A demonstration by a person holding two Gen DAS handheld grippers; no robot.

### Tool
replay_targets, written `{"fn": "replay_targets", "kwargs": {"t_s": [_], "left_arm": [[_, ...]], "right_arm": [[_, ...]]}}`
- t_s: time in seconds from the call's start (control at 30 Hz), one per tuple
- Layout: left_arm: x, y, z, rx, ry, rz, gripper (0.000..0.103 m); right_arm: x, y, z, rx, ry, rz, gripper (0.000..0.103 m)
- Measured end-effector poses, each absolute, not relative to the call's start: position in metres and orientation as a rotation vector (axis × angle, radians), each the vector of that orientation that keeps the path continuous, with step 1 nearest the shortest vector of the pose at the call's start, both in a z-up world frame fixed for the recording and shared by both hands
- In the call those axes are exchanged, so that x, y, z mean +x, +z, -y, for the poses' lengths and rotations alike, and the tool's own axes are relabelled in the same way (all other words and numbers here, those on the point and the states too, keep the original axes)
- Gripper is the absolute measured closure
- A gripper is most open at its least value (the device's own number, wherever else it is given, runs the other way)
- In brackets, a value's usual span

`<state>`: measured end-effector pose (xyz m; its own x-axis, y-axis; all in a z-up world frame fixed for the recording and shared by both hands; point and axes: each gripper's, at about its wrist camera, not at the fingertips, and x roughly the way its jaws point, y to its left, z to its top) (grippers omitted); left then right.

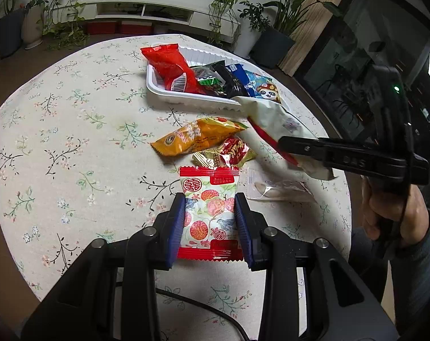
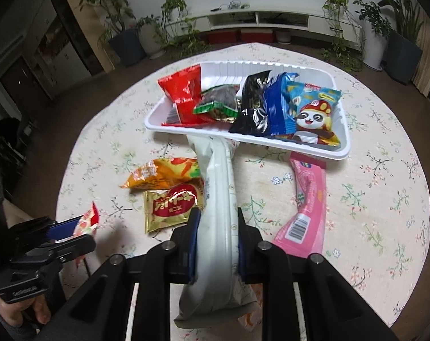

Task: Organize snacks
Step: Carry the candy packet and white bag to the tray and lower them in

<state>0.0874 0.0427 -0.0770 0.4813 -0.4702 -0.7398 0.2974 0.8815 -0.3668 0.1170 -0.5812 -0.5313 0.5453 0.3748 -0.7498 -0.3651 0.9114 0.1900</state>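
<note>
Both grippers held packets: left gripper (image 1: 209, 221) a red-edged sachet (image 1: 209, 207), right gripper (image 2: 216, 244) a white pouch (image 2: 217, 199), best lifted clear over the tray (image 2: 340, 147) rim.

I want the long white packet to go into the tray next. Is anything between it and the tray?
Nothing visible stands between them. The right hand-held gripper holds the white packet, whose far end already reaches the white tray at its near rim. Inside, packets fill the near part; the far part looks free.

Black claw (image 1: 210, 221), blue pads (image 1: 177, 227), silver screws, grey sleeve.
</note>
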Motion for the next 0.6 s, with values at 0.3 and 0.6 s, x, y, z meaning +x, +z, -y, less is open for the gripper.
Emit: {"fn": "replay_targets", "kwargs": {"t_s": [0.3,0.6], "left_arm": [[0.093,-0.068,-0.042,-0.223,-0.488,-0.948,0.071],[0.143,-0.016,-0.038,-0.211,-0.506,-0.856,0.071]], "right_arm": [[0.104,-0.520,0.605,0.118,0.459,-0.848,0.080],[0.118,-0.469,0.649,0.205,0.398,-0.708,0.080]]}}
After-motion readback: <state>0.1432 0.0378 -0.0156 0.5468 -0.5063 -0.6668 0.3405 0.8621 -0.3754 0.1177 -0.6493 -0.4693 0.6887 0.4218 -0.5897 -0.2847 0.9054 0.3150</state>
